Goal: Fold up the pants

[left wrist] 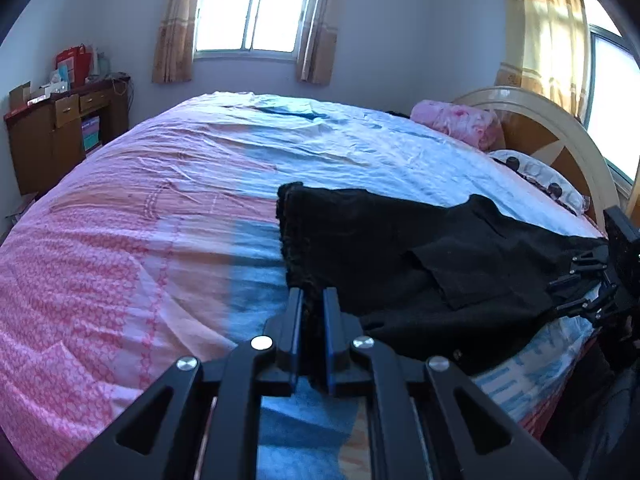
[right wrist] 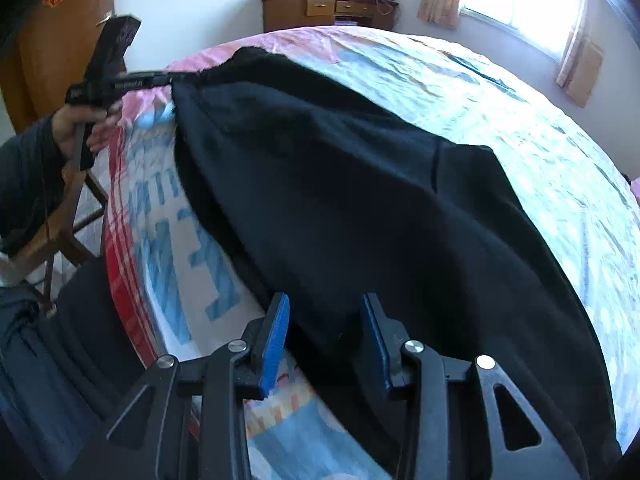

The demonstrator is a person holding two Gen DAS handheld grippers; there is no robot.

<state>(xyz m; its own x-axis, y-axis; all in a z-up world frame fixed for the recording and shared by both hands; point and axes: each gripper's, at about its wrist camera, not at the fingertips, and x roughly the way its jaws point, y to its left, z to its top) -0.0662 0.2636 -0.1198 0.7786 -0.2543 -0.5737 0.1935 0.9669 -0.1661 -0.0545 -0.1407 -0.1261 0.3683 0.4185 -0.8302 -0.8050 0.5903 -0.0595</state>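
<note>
Black pants (left wrist: pixel 420 264) lie along the near edge of the bed, also filling the right wrist view (right wrist: pixel 360 184). My left gripper (left wrist: pixel 313 300) is shut on one end of the pants, black cloth pinched between its blue pads. It shows from the side in the right wrist view (right wrist: pixel 170 78), gripping the far end. My right gripper (right wrist: pixel 326 308) has its jaws apart with black cloth lying between them, at the other end of the pants. It shows at the right edge of the left wrist view (left wrist: pixel 576 280).
The bed (left wrist: pixel 140 220) has a pink and blue cover. Pink bedding (left wrist: pixel 460 122) and a headboard (left wrist: pixel 560 136) are at the right. A wooden dresser (left wrist: pixel 52 132) stands by the far wall. A wooden chair (right wrist: pixel 68 216) stands beside the bed.
</note>
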